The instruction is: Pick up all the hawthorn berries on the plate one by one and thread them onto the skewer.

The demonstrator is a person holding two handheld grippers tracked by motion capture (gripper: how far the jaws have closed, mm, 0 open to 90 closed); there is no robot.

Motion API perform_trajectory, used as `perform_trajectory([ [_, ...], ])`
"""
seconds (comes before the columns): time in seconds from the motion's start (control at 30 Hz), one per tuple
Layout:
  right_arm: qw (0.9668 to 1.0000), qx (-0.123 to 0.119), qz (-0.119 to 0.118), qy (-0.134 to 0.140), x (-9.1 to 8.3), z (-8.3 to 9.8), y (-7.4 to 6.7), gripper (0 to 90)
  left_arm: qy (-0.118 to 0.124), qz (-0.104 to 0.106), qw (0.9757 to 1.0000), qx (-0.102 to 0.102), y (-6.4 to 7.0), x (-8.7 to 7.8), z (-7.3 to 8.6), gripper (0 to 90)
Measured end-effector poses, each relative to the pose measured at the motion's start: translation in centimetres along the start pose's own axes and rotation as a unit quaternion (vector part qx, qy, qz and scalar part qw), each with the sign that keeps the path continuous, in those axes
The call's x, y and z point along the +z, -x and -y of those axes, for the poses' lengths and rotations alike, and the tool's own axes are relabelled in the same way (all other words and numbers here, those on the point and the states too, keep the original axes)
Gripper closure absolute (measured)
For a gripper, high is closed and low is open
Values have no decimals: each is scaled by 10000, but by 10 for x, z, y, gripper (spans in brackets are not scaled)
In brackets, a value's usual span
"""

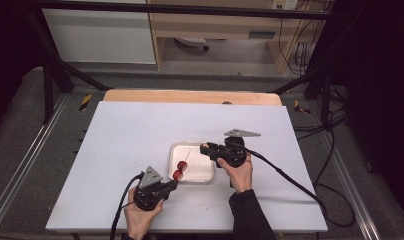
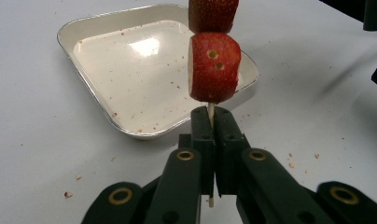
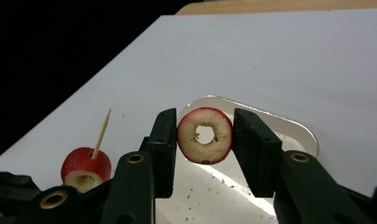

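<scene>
Red fruit slices (image 2: 213, 65) sit skewered over the tray (image 2: 91, 28); left gripper (image 2: 210, 122) clamps the skewer (image 3: 101, 134). Right gripper (image 3: 204, 140) pinches a ring slice (image 3: 205, 135). Misaligned hole risks splitting it.

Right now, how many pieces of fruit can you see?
3. Two red pieces sit threaded on the stick that the left gripper pinches above the tray. A third, ring-shaped slice is clamped in the right gripper.
</scene>
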State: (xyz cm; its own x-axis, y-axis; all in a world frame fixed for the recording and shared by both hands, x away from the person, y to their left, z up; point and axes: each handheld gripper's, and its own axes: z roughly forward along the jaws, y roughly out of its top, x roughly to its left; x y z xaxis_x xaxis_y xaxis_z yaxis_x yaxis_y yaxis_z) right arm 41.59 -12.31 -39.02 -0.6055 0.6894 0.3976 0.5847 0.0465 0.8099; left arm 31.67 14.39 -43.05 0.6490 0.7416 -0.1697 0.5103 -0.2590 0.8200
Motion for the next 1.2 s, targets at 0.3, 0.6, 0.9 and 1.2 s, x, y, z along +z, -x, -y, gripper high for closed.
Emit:
perform_trajectory([
  [0.3,9987,157,-79,488,0,3,-1,617,29,6,10000,-89,7,5,-2,882],
  [0.6,9952,247,-86,942,0,3,-4,617,72,16,9999,-156,13,9,-2,882],
  [0.9,9912,363,-139,1269,0,2,-6,617,117,15,9996,-254,16,12,-3,882],
  [1.2,9864,414,-170,1581,-1,1,-8,617,206,-32,9990,-407,20,18,-5,882],
])
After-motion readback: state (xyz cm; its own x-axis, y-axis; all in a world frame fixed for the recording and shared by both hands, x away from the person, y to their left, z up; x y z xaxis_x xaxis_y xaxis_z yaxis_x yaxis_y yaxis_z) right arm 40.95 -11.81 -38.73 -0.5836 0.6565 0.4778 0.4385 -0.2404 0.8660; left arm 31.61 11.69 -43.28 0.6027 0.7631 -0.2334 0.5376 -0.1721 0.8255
